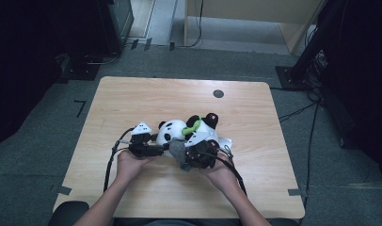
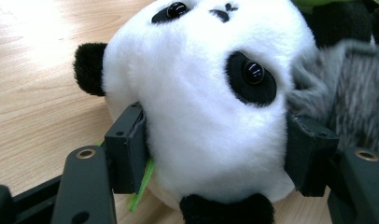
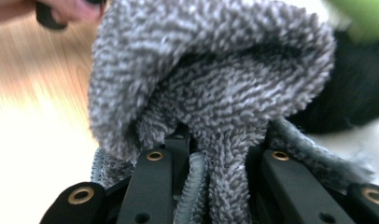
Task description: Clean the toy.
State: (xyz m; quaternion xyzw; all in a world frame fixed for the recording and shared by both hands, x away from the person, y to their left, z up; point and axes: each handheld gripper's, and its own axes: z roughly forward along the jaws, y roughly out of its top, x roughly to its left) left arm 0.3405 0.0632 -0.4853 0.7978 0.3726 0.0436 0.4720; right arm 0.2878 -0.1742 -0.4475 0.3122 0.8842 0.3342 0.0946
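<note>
Left gripper (image 2: 215, 149) clamps the panda (image 1: 172, 130) by its head, mid-table (image 1: 132, 99). Right gripper (image 3: 215, 154) pinches a grey cloth (image 3: 211, 84); high view adds its place against the panda. Grey carpet (image 1: 34, 155) surrounds the table.

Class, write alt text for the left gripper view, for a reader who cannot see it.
Two black tongs squeeze a plush panda's white head from both sides, over a wooden table. A grey cloth lies at the right.
</note>
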